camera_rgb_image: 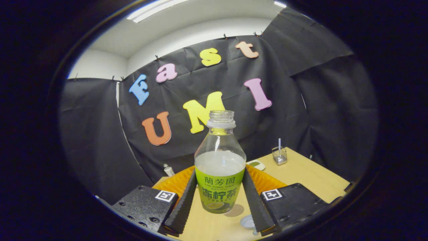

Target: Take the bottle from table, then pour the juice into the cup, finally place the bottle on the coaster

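A clear, uncapped bottle (219,167) with a green label stands upright between my fingers, holding pale cloudy juice to about mid-height. My gripper (219,174) is shut on the bottle, both fingers pressing its labelled sides. Its base seems to hang slightly above the wooden table (307,180), and its shadow falls just to the right beneath it. Beyond the right finger, at the table's far corner, stands a small clear cup (280,156) with a straw in it. A flat white and green pad (256,164), possibly the coaster, lies just left of the cup.
A small white round cap (248,221) lies on the table by the right finger's base. A small white object (168,170) stands at the far left edge of the table. Black cloth walls close off the back and sides.
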